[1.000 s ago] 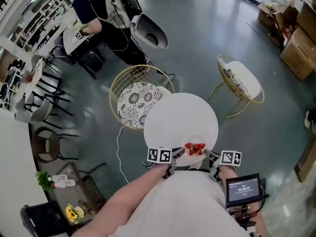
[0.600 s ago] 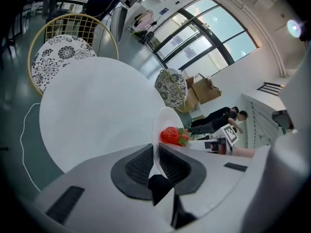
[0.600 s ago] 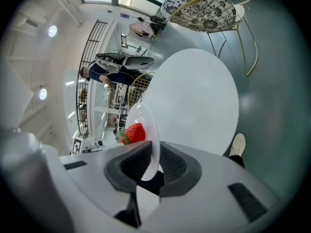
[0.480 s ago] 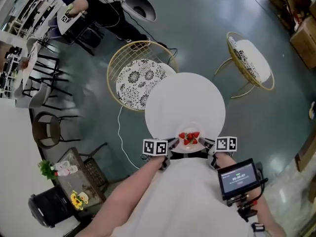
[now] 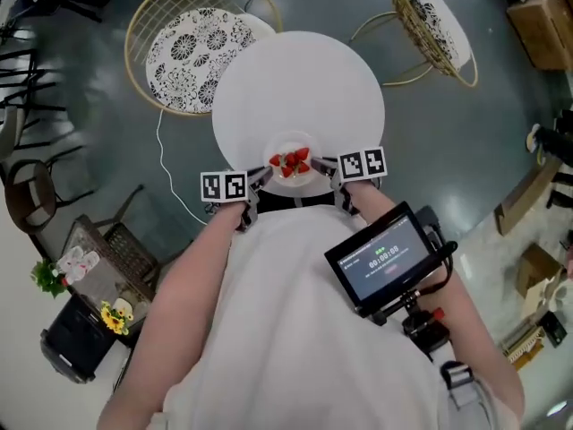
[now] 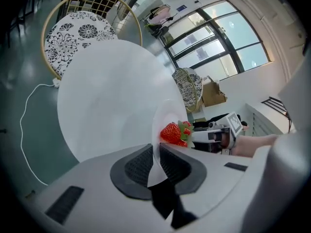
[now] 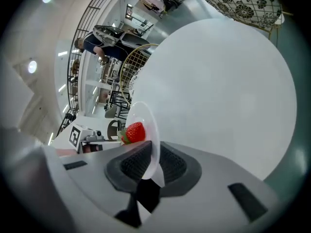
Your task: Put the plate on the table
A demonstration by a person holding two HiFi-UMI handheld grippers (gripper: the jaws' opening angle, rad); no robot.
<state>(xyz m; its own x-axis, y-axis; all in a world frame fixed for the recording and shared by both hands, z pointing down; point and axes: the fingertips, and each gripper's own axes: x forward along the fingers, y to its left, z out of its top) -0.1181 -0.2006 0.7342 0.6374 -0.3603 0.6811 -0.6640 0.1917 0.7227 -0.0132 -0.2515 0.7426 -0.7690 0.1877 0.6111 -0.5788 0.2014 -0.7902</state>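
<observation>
We find the plate (image 5: 288, 143), bearing strawberries (image 5: 289, 161), at the near edge of the round table (image 5: 295, 79); contact cannot be confirmed. The left gripper (image 5: 262, 177) and the right gripper (image 5: 328, 165) are each clamped on opposite rims, equally near, and the tabletop lies directly ahead.

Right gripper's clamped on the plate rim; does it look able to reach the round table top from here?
Probably yes. The right gripper and left gripper hold the plate of strawberries at the near edge of the table, whose top ahead looks bare.
</observation>
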